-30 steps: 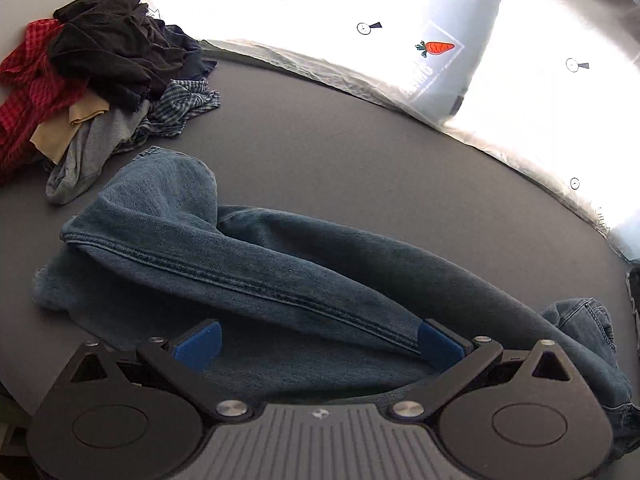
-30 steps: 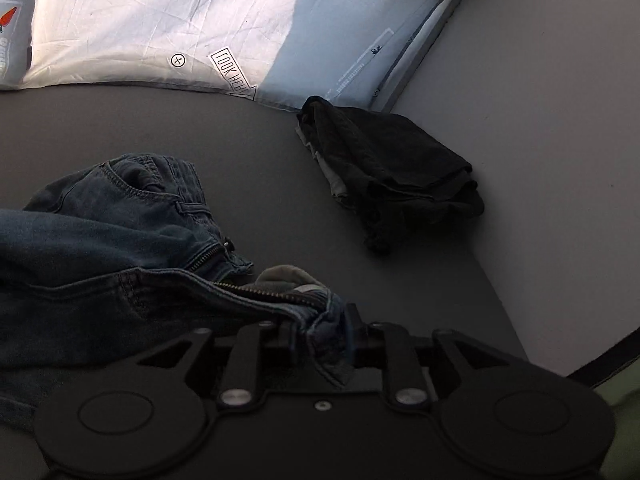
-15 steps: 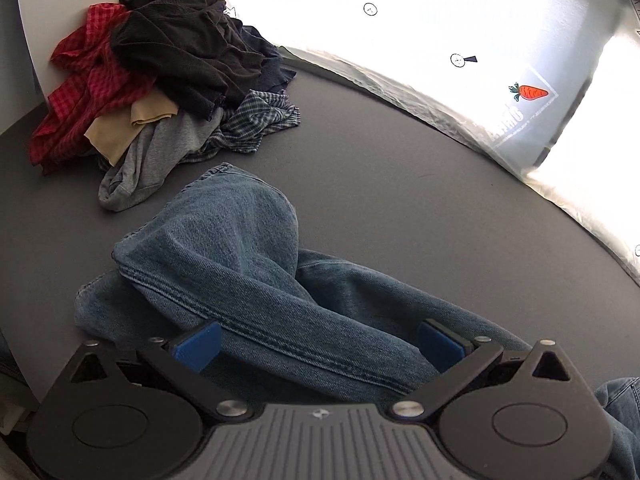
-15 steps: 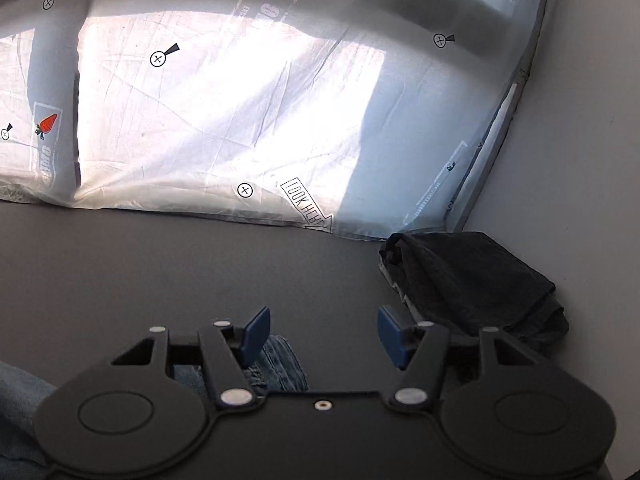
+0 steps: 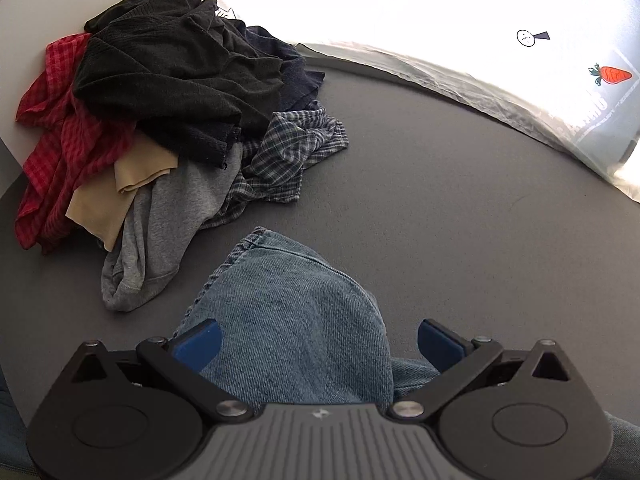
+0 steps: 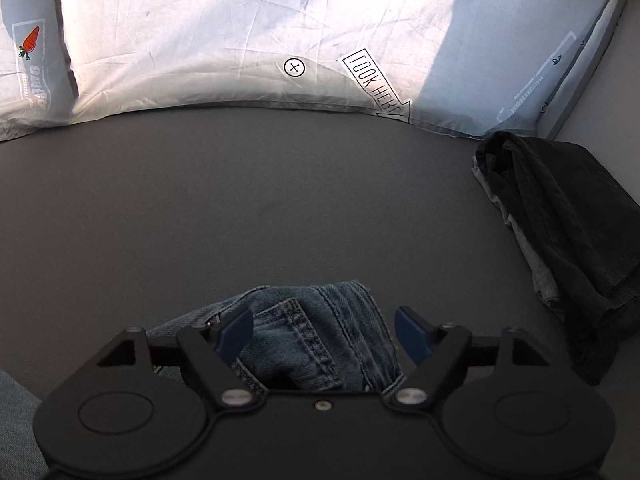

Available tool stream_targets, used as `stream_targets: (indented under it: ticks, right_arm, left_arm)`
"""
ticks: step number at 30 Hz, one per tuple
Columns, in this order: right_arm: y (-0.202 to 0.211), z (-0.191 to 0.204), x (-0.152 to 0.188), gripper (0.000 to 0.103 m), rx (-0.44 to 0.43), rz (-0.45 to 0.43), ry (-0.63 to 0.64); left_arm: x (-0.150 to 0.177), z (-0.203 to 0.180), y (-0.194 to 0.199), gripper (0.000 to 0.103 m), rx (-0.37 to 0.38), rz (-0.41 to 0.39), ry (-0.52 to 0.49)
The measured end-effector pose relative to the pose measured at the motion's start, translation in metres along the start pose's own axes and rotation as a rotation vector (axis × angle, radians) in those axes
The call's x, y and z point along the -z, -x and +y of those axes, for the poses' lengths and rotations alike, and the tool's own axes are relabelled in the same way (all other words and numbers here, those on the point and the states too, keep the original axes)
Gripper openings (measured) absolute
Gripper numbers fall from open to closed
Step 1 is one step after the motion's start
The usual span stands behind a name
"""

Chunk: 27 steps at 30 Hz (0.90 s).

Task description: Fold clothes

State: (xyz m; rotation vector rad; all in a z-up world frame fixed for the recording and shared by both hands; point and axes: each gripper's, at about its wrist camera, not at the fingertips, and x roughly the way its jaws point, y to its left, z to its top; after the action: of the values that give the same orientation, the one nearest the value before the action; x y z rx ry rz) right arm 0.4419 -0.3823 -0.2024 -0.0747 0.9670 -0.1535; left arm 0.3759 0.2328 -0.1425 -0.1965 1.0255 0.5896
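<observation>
Blue jeans (image 5: 288, 304) lie on the dark grey table (image 5: 460, 220). In the left wrist view a rounded leg end runs between my left gripper's (image 5: 318, 340) blue pads, which stand wide apart and do not press it. In the right wrist view the waist part of the jeans (image 6: 316, 320), with stitched seams and a pocket, lies between my right gripper's (image 6: 324, 332) pads. Its jaws are opening and do not pinch the denim.
An unfolded heap of clothes (image 5: 168, 112), black, red checked, tan, grey and plaid, sits at the table's far left. A folded dark stack (image 6: 560, 220) rests by the right wall. A white printed sheet (image 6: 240, 40) hangs along the back edge.
My right gripper, shut on the jeans' waistband a second ago, has let go and opened. My left gripper slid along the leg to its end, nearer the heap, staying open.
</observation>
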Motion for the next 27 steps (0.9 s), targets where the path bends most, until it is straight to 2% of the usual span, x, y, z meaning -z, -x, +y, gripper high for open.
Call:
stream_targets:
  ticks: [2, 5, 9, 10, 12, 13, 14, 15, 16, 17, 19, 23, 27]
  right_arm:
    - [-0.012, 0.003, -0.006, 0.079, -0.012, 0.027, -0.027]
    - [-0.030, 0.007, -0.013, 0.079, -0.042, 0.104, -0.081]
    - [-0.046, 0.011, -0.013, 0.077, -0.018, 0.195, -0.127]
    - [-0.046, 0.011, -0.011, 0.074, -0.020, 0.194, -0.137]
    - [-0.041, 0.009, -0.006, 0.051, -0.024, 0.171, -0.161]
    - [-0.038, 0.007, -0.004, 0.043, -0.028, 0.155, -0.172]
    - [-0.031, 0.004, 0.001, 0.029, -0.035, 0.128, -0.180]
    - [-0.024, 0.000, 0.004, 0.022, -0.039, 0.098, -0.186]
    - [-0.016, -0.004, 0.007, 0.020, -0.038, 0.067, -0.195]
    - [-0.006, -0.009, 0.010, 0.017, -0.028, 0.033, -0.207]
    - [0.015, -0.022, 0.013, 0.015, -0.002, -0.046, -0.244]
    - [0.059, -0.061, 0.012, 0.014, 0.049, -0.211, -0.351]
    - [0.097, -0.108, 0.002, 0.014, 0.038, -0.371, -0.437]
  left_arm:
    - [-0.012, 0.004, -0.021, 0.103, -0.006, 0.040, 0.003]
    - [-0.021, 0.008, -0.047, 0.102, -0.022, 0.111, 0.070]
    - [-0.019, 0.006, -0.064, 0.098, -0.027, 0.174, 0.098]
    - [-0.017, 0.004, -0.065, 0.093, -0.040, 0.174, 0.091]
    - [-0.014, 0.004, -0.064, 0.077, -0.057, 0.171, 0.091]
    - [-0.013, 0.006, -0.061, 0.065, -0.064, 0.164, 0.102]
    - [-0.012, 0.008, -0.058, 0.053, -0.073, 0.156, 0.114]
    - [-0.012, 0.011, -0.054, 0.044, -0.084, 0.148, 0.125]
    - [-0.013, 0.014, -0.049, 0.023, -0.097, 0.140, 0.134]
    - [-0.013, 0.019, -0.043, 0.016, -0.095, 0.129, 0.151]
    - [-0.016, 0.028, -0.026, 0.011, -0.068, 0.098, 0.191]
    - [-0.022, 0.037, 0.019, 0.010, -0.064, -0.011, 0.218]
    - [-0.044, 0.043, 0.068, 0.010, 0.062, -0.143, 0.280]
